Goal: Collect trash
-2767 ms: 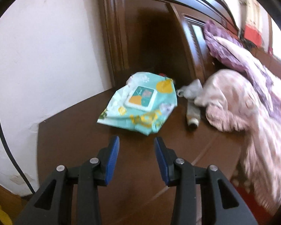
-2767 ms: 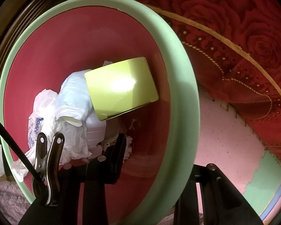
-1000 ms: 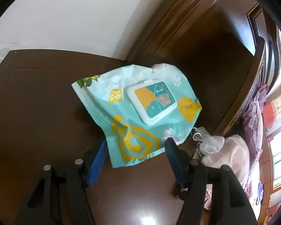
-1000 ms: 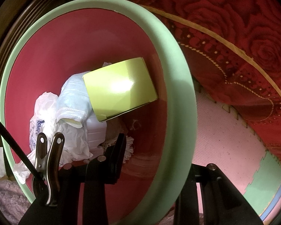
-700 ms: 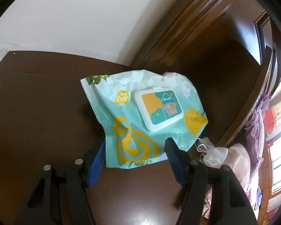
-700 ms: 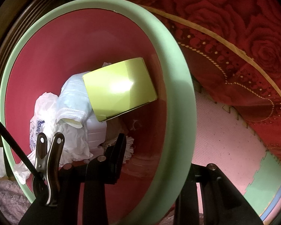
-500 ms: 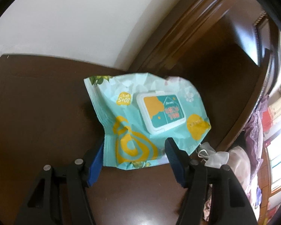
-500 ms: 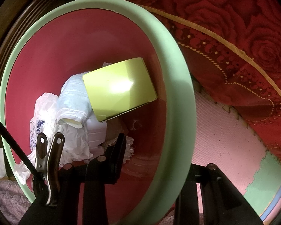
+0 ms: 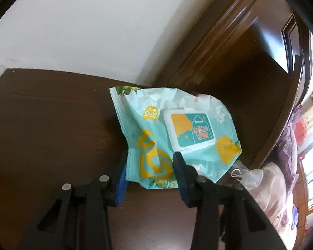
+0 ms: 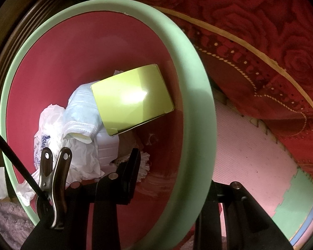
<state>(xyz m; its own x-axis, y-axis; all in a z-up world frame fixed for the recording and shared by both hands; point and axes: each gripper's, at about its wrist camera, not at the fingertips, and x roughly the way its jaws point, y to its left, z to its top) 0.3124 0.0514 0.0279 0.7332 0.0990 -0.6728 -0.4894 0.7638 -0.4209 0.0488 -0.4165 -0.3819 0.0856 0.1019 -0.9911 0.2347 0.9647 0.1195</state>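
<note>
A teal and yellow wet-wipe pack [image 9: 173,133], crumpled and with a white flip lid, is seen lying on a dark brown wooden tabletop [image 9: 41,125]. Its near end has been taken between the blue pads of the left gripper [image 9: 150,166], whose jaws have just been closing; the wrapper is bunched between them and appears pinched. Just right of the pack, a crumpled white mask [image 9: 246,174] is seen at the table's edge, with pink bedding [image 9: 271,187] beyond. A white wall [image 9: 94,31] and a dark carved headboard [image 9: 250,62] are found behind. The green rim of a red bin [image 10: 198,125] is clamped between the narrowly parted fingers of the right gripper [image 10: 173,179]; a yellow-green box [image 10: 131,100] and white wrappers [image 10: 58,137] are held inside the bin, above a pink floor mat [image 10: 250,162].
</note>
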